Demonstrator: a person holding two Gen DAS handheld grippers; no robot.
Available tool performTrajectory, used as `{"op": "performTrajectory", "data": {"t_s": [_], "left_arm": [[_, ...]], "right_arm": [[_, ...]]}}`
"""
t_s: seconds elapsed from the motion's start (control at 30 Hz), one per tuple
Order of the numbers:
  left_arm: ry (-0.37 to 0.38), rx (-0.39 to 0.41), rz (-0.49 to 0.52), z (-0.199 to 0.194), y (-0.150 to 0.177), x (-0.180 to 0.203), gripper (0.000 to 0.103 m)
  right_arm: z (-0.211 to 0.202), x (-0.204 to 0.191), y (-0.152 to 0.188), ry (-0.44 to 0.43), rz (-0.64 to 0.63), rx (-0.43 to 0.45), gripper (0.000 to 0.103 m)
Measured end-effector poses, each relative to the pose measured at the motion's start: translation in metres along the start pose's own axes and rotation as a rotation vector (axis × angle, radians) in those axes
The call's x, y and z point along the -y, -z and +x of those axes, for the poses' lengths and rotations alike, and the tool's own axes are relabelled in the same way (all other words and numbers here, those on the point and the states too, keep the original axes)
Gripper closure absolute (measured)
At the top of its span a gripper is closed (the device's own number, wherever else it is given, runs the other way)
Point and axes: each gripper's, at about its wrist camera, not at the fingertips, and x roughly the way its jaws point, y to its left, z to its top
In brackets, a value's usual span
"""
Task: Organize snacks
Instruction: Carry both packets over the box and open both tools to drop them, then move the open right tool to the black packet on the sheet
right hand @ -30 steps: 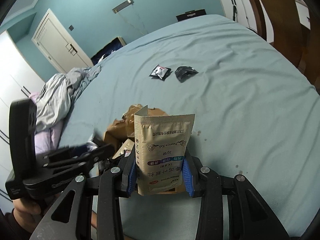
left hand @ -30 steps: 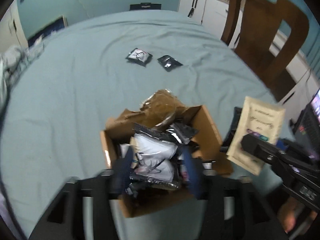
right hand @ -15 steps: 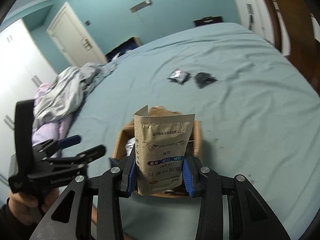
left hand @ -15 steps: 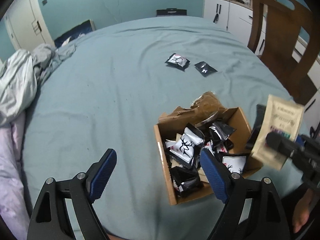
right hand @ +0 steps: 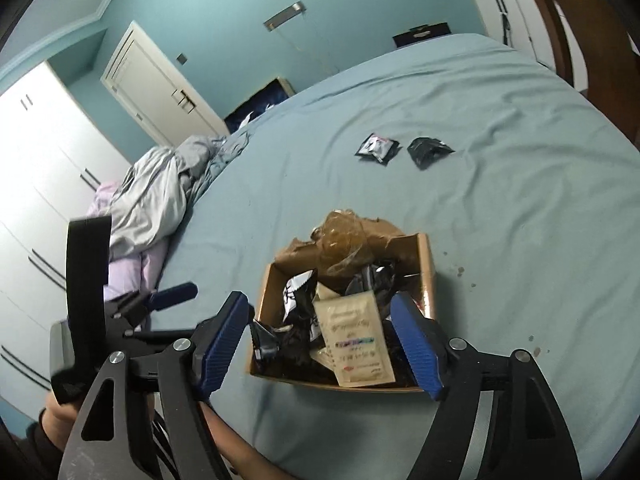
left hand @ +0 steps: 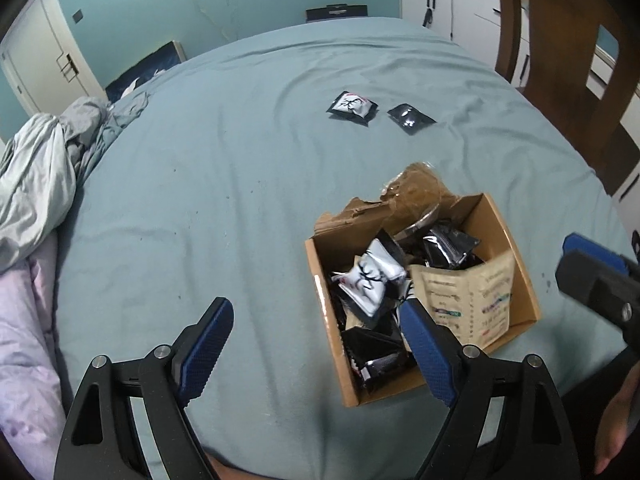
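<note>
A bed under a teal sheet carries everything. Only the right wrist view shows the white wardrobe and most of the door beside it; only the left wrist view shows the wooden chair at the bed's right edge. Crumpled grey bedding lies at the left edge in both.

Near the bed's near edge sits an open cardboard box, its torn flaps and a clump of brown tape at the far side. Inside are black and white snack packets piled loosely, and a beige sachet lying on top against the near wall, its print facing up. Toward the middle of the bed, well apart from the box, lie a black-and-white packet and just beside it an all-black packet.

The left gripper points steeply down beside the box's left wall, jaws wide apart with nothing between them. The right gripper angles down above the box's near side; its jaws are opening, the pads clear of the sachet, which rests in the box below them. A hand grips the left tool's handle.
</note>
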Motion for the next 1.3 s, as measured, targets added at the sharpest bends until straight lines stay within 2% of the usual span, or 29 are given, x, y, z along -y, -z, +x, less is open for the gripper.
{"op": "performTrajectory", "data": {"t_s": [0.07,0.13,0.2,0.3,0.5,0.63,0.9,1.1,1.2,1.3], "left_arm": [[-0.008,0.0,0.016,-0.001,0.0,0.003,0.016],[-0.012,0.0,0.028,-0.001,0.001,0.006,0.016],[-0.016,0.001,0.038,-0.002,0.001,0.008,0.016],[-0.024,0.001,0.05,-0.001,0.001,0.01,0.016],[-0.014,-0.02,0.046,0.003,-0.001,0.01,0.016],[-0.014,-0.033,0.048,0.004,-0.001,0.01,0.016],[0.016,-0.052,0.019,0.006,-0.007,0.005,0.016],[0.037,-0.074,0.029,0.014,-0.015,0.009,0.016],[0.041,-0.078,0.033,0.018,-0.02,0.011,0.016],[0.05,-0.075,0.043,0.02,-0.026,0.013,0.016]], "right_arm": [[0.0,0.003,0.002,0.066,0.003,0.002,0.03],[0.003,0.002,0.005,0.184,-0.017,-0.007,0.03],[0.008,0.0,0.006,0.252,-0.037,-0.026,0.03],[0.017,0.003,0.007,0.294,-0.034,-0.08,0.03],[0.026,0.007,0.006,0.37,-0.02,-0.13,0.03],[0.029,-0.008,0.004,0.43,-0.075,-0.169,0.03],[0.044,-0.033,0.005,0.466,-0.208,-0.186,0.03],[0.061,-0.018,-0.018,0.47,-0.213,-0.173,0.03],[0.077,0.0,-0.037,0.43,-0.164,-0.181,0.03],[0.101,0.016,-0.058,0.441,-0.16,-0.198,0.03]]}}
